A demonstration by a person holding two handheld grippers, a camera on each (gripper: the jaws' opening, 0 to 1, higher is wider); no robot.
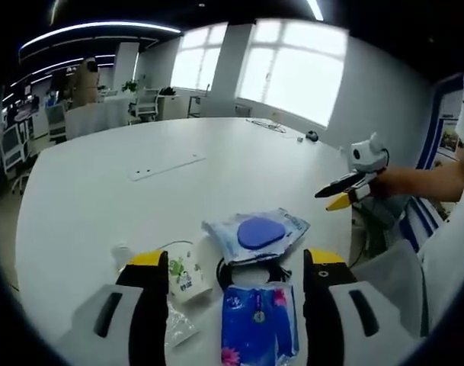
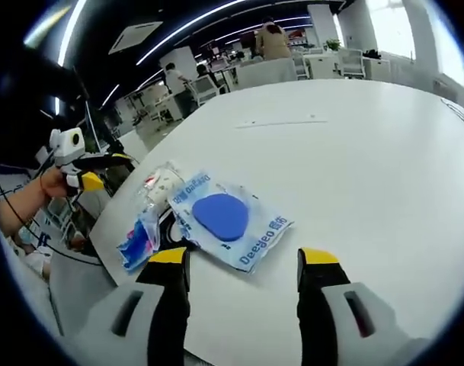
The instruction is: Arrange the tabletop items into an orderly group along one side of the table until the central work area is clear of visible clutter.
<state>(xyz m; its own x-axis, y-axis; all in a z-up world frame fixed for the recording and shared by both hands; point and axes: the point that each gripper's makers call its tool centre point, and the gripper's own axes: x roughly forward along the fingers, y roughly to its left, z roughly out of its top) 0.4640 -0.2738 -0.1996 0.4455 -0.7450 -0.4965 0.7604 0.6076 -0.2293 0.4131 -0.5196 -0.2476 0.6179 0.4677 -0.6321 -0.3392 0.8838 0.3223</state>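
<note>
A clear packet holding a blue oval pad [image 1: 256, 232] [image 2: 224, 217] lies near the table's edge. Beside it are a blue tissue pack [image 1: 258, 320] [image 2: 140, 240], a small white pack with green print [image 1: 187, 278] [image 2: 163, 183] and a black cable loop [image 1: 243, 271] [image 2: 171, 229]. My left gripper [image 1: 238, 263] is open, its yellow-tipped jaws standing wide on either side of this pile and touching nothing. My right gripper [image 2: 243, 259] is open too, just short of the packet. In the left gripper view the right gripper [image 1: 337, 197] hovers off the table's edge; in the right gripper view the left gripper [image 2: 102, 169] sits beyond the pile.
The large white table [image 1: 102, 198] [image 2: 353, 145] has a flat cover plate [image 1: 167, 166] [image 2: 281, 121] in its middle and a small dark object with a cable [image 1: 312, 136] at the far edge. Office chairs, desks and people stand beyond.
</note>
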